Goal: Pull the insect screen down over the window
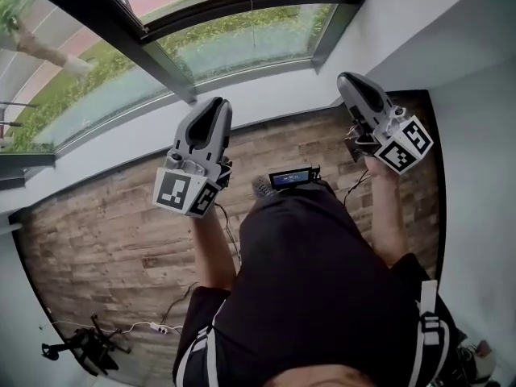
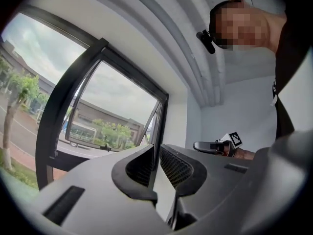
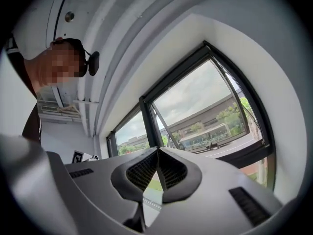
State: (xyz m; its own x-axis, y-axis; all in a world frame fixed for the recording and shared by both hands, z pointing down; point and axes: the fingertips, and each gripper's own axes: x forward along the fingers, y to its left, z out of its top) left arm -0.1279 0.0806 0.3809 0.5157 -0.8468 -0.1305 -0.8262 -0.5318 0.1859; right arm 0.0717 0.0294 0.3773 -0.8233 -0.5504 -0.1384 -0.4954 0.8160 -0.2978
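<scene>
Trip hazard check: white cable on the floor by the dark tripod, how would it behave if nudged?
The white cable is probably floppy and light: it lies in loose curves. It likely slides readily on the wooden floor, perhaps dragging the white block at its end.

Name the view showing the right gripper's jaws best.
The right gripper view: the right gripper fills it, jaw tips together, nothing between. The head view shows its back; the left gripper view, a small side profile.
</scene>
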